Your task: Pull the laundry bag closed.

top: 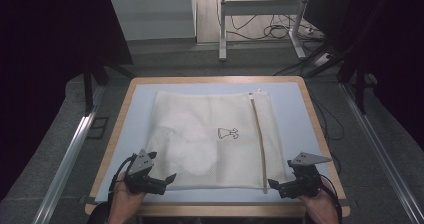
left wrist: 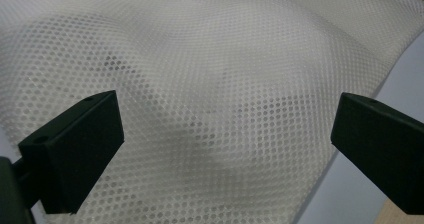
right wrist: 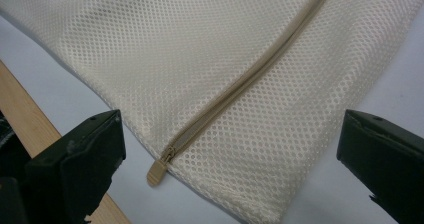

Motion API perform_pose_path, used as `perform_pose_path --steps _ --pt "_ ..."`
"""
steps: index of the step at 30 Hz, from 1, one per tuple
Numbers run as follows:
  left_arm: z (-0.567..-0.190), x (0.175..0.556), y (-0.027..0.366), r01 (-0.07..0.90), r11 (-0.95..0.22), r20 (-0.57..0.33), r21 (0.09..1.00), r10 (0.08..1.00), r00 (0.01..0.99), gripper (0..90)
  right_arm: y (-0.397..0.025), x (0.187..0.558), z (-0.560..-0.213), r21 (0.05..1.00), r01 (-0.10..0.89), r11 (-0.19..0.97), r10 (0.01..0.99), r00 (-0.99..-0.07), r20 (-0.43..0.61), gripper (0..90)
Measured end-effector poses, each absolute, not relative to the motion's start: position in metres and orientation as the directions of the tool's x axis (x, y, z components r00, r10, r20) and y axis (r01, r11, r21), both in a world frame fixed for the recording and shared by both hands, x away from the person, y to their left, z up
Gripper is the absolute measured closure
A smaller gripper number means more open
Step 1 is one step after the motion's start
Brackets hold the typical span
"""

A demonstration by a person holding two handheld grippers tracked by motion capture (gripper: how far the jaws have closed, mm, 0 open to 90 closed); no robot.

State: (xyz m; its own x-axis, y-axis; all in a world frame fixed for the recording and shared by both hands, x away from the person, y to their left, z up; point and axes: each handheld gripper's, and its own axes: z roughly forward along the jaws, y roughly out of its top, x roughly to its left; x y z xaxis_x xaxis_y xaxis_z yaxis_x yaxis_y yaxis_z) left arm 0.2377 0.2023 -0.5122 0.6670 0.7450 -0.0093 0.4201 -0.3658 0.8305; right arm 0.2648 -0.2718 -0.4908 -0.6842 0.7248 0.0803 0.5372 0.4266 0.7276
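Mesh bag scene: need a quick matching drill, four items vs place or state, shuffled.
Items:
1. mesh bag
2. zipper pull
3. left gripper
4. printed logo

Descriptions:
A. open, at the bag's near left corner
B. tan, at the bag's near edge
C. black, mid-bag
D. cream, flat on the table

Pairs: 1-D, 2-B, 3-A, 4-C

The table [top: 125, 115] has a pale blue top with a wooden rim, and one thing lies on it: a cream mesh bag [top: 200, 134], spread flat across the middle. A tan zipper [top: 258, 139] runs near its right edge, the pull [right wrist: 156, 173] resting at the near hem on blue.
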Motion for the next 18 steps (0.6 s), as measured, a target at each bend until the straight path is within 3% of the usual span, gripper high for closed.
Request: perform_pose_path --steps 18 --pt "-0.5145 0.2379 0.1976 0.421 -0.406 0.019 0.811 0.738 0.675 0.0 -0.2653 0.2637 -0.4937 0.712 0.509 0.484 0.695 -0.718 0.04 0.0"
